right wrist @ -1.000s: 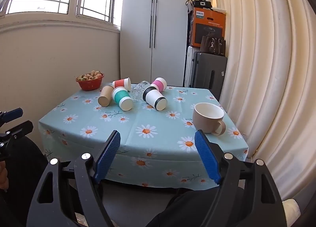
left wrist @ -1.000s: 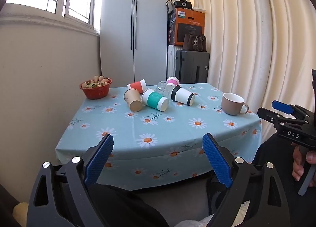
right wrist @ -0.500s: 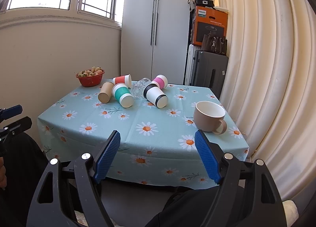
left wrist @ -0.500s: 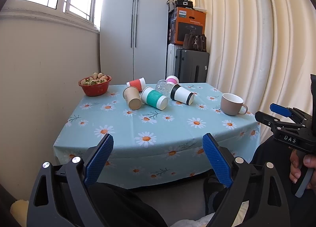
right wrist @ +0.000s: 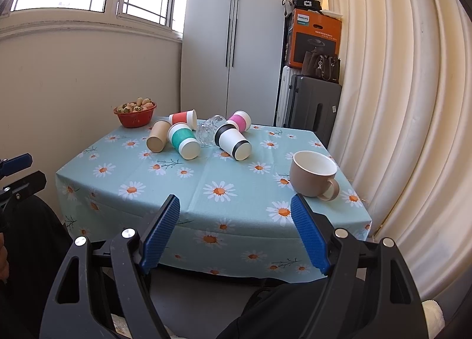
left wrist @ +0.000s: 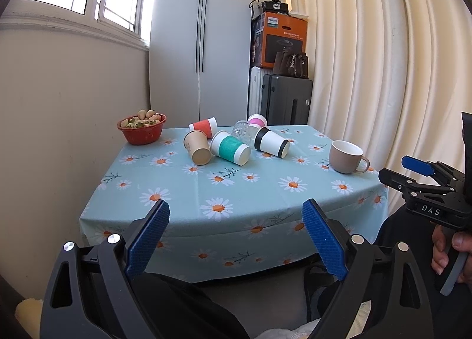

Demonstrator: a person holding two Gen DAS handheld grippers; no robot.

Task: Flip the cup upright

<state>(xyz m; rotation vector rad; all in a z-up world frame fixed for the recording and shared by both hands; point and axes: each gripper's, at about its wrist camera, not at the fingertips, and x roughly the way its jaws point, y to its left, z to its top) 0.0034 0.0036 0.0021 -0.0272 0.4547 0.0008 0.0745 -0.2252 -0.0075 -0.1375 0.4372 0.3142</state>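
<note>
Several paper cups lie on their sides at the far middle of the table: a brown one (left wrist: 197,147), a teal-banded one (left wrist: 230,151), a black-banded one (left wrist: 271,142), a red one (left wrist: 203,127), a pink one (left wrist: 257,120) and a clear glass (left wrist: 240,130). They also show in the right wrist view, with the teal cup (right wrist: 183,144) and the black-banded cup (right wrist: 233,142) nearest. My left gripper (left wrist: 236,235) is open and empty, short of the table's near edge. My right gripper (right wrist: 235,228) is open and empty, also short of the edge.
A beige mug (right wrist: 313,174) stands upright near the table's right edge. A red bowl of fruit (left wrist: 141,129) sits at the far left corner. The table has a daisy cloth (left wrist: 236,188). A wall is at the left, curtains at the right, suitcases (left wrist: 286,99) behind.
Both grippers have drifted slightly; the table sits a little lower and nearer in both views. Nothing on the table has moved.
</note>
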